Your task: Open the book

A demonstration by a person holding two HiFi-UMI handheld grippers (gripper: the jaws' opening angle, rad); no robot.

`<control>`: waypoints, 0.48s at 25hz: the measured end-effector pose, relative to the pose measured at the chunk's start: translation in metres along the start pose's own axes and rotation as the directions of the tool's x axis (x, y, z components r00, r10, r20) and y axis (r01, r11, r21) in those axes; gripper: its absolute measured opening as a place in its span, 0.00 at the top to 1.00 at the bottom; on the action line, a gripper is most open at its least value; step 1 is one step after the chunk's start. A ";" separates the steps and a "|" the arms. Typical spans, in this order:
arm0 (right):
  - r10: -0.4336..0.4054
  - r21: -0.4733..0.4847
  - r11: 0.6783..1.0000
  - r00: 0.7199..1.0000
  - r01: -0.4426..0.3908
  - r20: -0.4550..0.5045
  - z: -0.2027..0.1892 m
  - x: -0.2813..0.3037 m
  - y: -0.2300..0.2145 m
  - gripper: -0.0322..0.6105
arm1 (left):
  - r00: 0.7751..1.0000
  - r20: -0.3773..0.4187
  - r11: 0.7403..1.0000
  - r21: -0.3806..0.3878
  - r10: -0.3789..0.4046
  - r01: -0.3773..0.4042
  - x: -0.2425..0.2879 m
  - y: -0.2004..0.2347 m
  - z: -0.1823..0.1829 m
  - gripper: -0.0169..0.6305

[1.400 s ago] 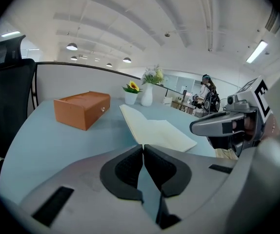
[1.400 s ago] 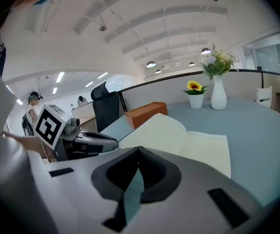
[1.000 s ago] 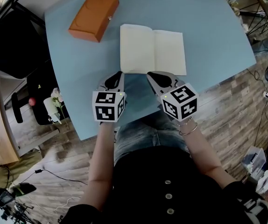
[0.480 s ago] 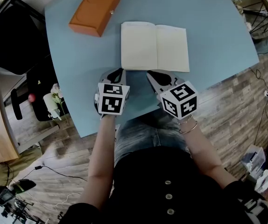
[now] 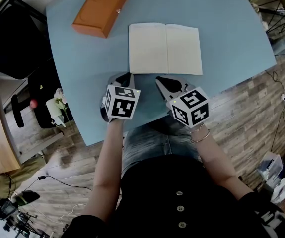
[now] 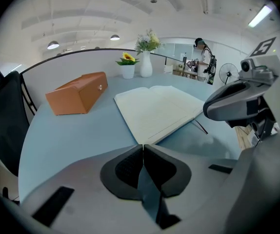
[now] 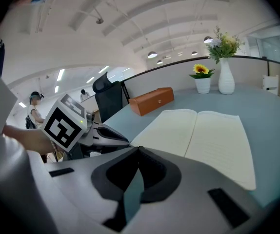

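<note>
The book (image 5: 165, 49) lies open and flat on the blue table (image 5: 83, 78), its cream pages up; it also shows as the open book (image 6: 157, 108) in the left gripper view and the open book (image 7: 203, 135) in the right gripper view. My left gripper (image 5: 128, 76) hovers just below the book's near left corner, jaws closed together on nothing. My right gripper (image 5: 158, 79) sits beside it under the book's near edge, also shut and empty. Neither touches the book.
An orange box (image 5: 100, 10) lies at the table's far left. A white vase (image 6: 146, 65) and a small flower pot (image 6: 127, 70) stand at the far edge. A black chair (image 5: 38, 95) and wooden floor lie beyond the near table edge.
The open book has not moved. My left gripper has turned slightly, its marker cube rolling; the right gripper stays where it was.
</note>
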State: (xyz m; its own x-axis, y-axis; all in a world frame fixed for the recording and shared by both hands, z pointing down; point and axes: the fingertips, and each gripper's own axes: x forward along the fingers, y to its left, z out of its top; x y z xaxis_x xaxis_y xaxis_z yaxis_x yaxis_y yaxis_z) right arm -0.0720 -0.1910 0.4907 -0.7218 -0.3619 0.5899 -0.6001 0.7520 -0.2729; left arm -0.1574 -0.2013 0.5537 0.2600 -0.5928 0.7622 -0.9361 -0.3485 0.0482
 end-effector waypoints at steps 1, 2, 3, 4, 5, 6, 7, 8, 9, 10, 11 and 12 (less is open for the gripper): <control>-0.001 0.000 1.000 1.000 0.001 0.000 0.000 0.000 -0.001 0.95 | 1.000 -0.004 1.000 0.001 -0.001 0.001 0.001 0.000 -0.001 0.95; -0.001 0.000 1.000 1.000 0.001 0.000 0.000 0.000 -0.001 0.95 | 1.000 -0.005 1.000 -0.001 -0.003 0.003 0.001 0.000 -0.002 0.95; -0.002 -0.001 1.000 1.000 0.002 0.000 0.000 0.000 -0.002 0.95 | 1.000 -0.005 1.000 -0.004 -0.004 0.004 0.001 0.000 -0.002 0.95; -0.003 -0.001 1.000 1.000 0.003 0.000 0.000 -0.001 -0.003 0.95 | 1.000 -0.004 1.000 -0.006 -0.005 0.005 0.001 0.000 -0.002 0.95; -0.004 0.000 1.000 1.000 0.004 0.001 0.001 -0.001 -0.003 0.95 | 1.000 -0.003 1.000 -0.009 -0.006 0.006 0.001 0.000 -0.002 0.95; -0.004 0.001 1.000 1.000 0.004 0.001 0.001 0.000 -0.004 0.95 | 1.000 -0.002 1.000 -0.011 -0.007 0.007 0.001 0.000 -0.002 0.95; -0.005 0.002 1.000 1.000 0.005 0.002 0.002 0.000 -0.005 0.95 | 1.000 -0.001 1.000 -0.013 -0.007 0.007 0.001 0.000 -0.001 0.94; -0.005 0.003 1.000 1.000 0.005 0.002 0.002 0.000 -0.006 0.95 | 1.000 0.000 1.000 -0.013 -0.008 0.008 0.002 0.000 -0.001 0.94; -0.005 0.003 1.000 1.000 0.005 0.003 0.002 0.000 -0.006 0.95 | 1.000 0.001 1.000 -0.012 -0.008 0.008 0.002 0.000 -0.002 0.94; -0.006 0.004 1.000 1.000 0.006 0.004 0.002 0.000 -0.007 0.95 | 1.000 0.001 1.000 -0.011 -0.008 0.008 0.002 -0.001 -0.002 0.94; -0.006 0.004 1.000 1.000 0.006 0.005 0.003 0.000 -0.007 0.95 | 1.000 0.002 1.000 -0.011 -0.010 0.010 0.001 -0.001 -0.002 0.94; -0.007 0.005 1.000 1.000 0.007 0.005 0.003 -0.001 -0.007 0.95 | 1.000 0.003 1.000 -0.014 -0.011 0.011 0.001 -0.001 -0.002 0.94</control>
State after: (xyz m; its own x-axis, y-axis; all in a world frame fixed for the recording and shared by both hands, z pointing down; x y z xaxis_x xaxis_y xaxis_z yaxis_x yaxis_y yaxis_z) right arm -0.0681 -0.1978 0.4902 -0.7193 -0.3698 0.5880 -0.6068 0.7466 -0.2727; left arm -0.1569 -0.2004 0.5558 0.2713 -0.5911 0.7596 -0.9363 -0.3449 0.0660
